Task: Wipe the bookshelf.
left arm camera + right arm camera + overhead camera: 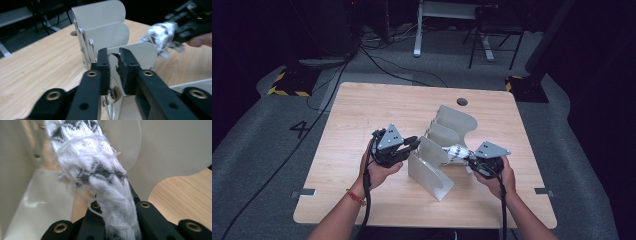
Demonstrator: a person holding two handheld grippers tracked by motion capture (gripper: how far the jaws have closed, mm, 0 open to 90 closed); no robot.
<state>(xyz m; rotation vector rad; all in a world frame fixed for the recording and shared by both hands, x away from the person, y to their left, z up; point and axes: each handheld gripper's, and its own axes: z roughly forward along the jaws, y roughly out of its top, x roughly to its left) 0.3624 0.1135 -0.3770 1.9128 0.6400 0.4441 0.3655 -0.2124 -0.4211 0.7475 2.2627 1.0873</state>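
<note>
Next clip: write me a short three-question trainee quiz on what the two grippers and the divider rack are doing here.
1. True or false: the right gripper holds a white and black patterned cloth.
2. What does the left gripper have between its jaws: A) the cloth, B) the top edge of a panel of the grey metal rack, C) a cable?
3. In the high view, where is the cloth relative to the rack: over it, or lying on the table away from it?

Key
1. True; its jaws are shut on the cloth.
2. B; the jaws stand around the nearest panel's edge.
3. Over it, held at the panels.
</note>
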